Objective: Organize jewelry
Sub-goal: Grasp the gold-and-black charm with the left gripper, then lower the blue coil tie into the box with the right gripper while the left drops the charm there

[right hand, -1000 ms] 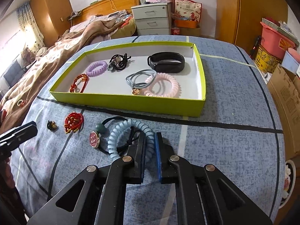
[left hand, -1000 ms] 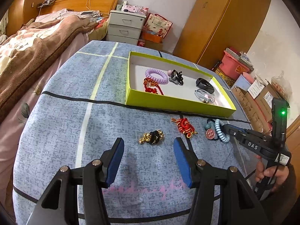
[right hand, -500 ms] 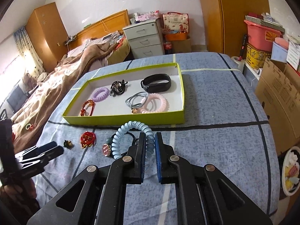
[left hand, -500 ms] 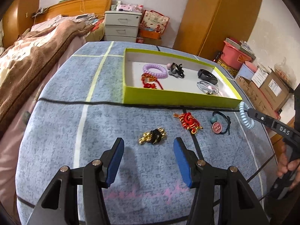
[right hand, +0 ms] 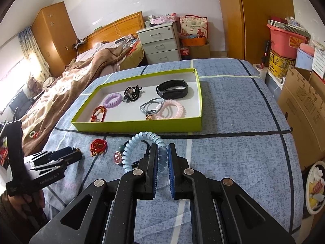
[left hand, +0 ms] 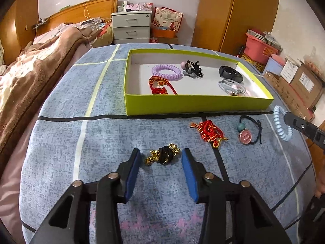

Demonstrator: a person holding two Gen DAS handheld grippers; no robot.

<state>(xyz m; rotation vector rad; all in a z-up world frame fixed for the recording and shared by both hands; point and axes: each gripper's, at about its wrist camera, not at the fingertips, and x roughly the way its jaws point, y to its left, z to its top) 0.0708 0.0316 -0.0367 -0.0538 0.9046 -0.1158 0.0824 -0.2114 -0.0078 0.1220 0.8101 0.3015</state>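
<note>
A black-and-gold bracelet lies on the blue cloth between the fingers of my left gripper; the jaws are closing and the pads do not press on it. My right gripper is shut on a light blue coil hair tie, lifted off the cloth; the same blue coil hair tie hangs at the right edge of the left wrist view. On the cloth remain a red knotted bracelet and a black cord tie with a pink disc. The green tray holds several pieces.
The tray holds a purple coil, a red bracelet, a black tie, a black band, a grey tie and a pink coil. A bed lies left, drawers behind, cardboard boxes and a pink tub right.
My left gripper moved forward over the black-and-gold bracelet and its jaws narrowed around it. My right gripper lifted the blue coil tie off the cloth.
</note>
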